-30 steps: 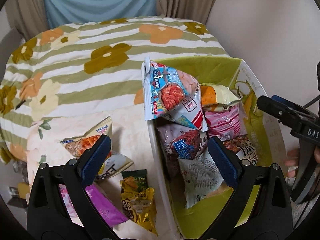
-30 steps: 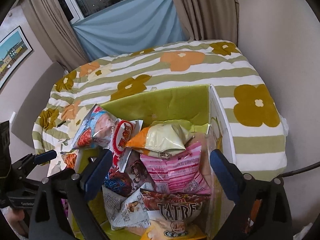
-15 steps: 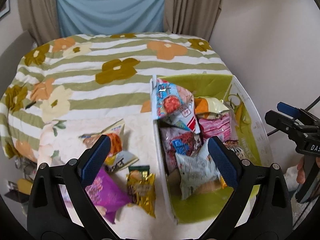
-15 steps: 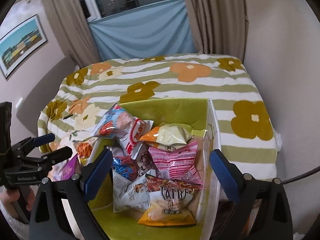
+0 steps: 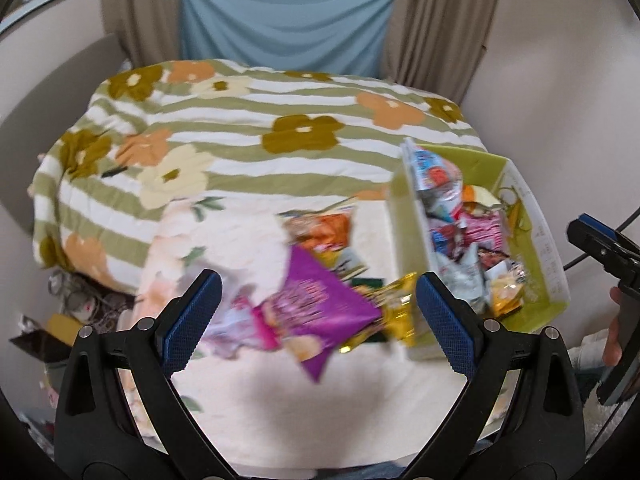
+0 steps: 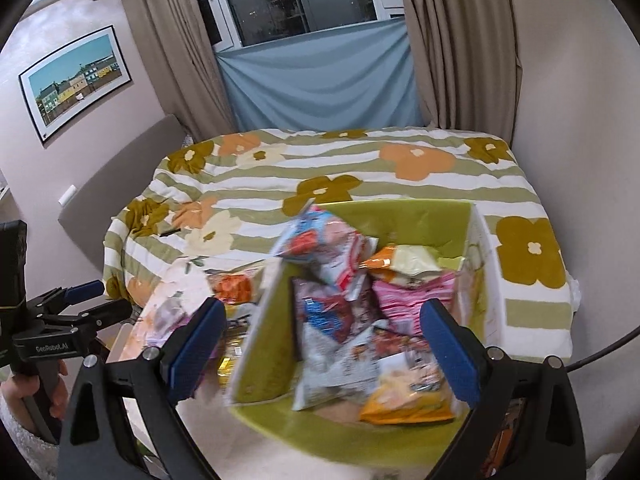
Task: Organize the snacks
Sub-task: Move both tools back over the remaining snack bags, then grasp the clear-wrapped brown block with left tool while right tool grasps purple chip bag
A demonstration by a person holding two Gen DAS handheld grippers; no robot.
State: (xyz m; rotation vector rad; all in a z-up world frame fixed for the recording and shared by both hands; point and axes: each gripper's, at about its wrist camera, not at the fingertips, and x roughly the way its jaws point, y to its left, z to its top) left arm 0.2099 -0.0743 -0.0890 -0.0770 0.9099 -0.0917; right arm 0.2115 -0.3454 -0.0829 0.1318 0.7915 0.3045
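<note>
Lying flat on the cream blanket (image 5: pixel 320 392), just left of the green-lined box (image 5: pixel 554 264): a purple snack bag (image 5: pixel 316 312), blurred, long axis running from far left to near right, one corner pointing toward the camera. Overlapping it on the right, a gold packet (image 5: pixel 394 312) pressing against the box's near-left wall; beyond it, an orange packet (image 5: pixel 324 228) and a small dark green one barely showing between them. Sitting almost centred between the left gripper (image 5: pixel 318 316) fingers, the purple bag, a little nearer the right-hand pad, with both blue pads spread wide and gripping nothing. Hovering over the box instead, the right gripper (image 6: pixel 322 350), likewise splayed and empty, looking down on a heap already inside: a pink bag (image 6: pixel 416 300), a pale yellow-and-orange bag (image 6: pixel 412 260), a red-and-blue pouch (image 6: pixel 320 240) leaning on the left wall, an orange packet (image 6: pixel 408 400) at the near end. Being the nearer hand by far to the loose packets, the left one; judging by the layout, dropping straight ahead and closing across the purple bag's short width, then carrying right over the wall. Spreading beyond everything, the striped floral quilt (image 5: pixel 256 128), with curtains (image 6: pixel 452 40) and a blue cloth (image 6: pixel 320 84) at the far wall.
</note>
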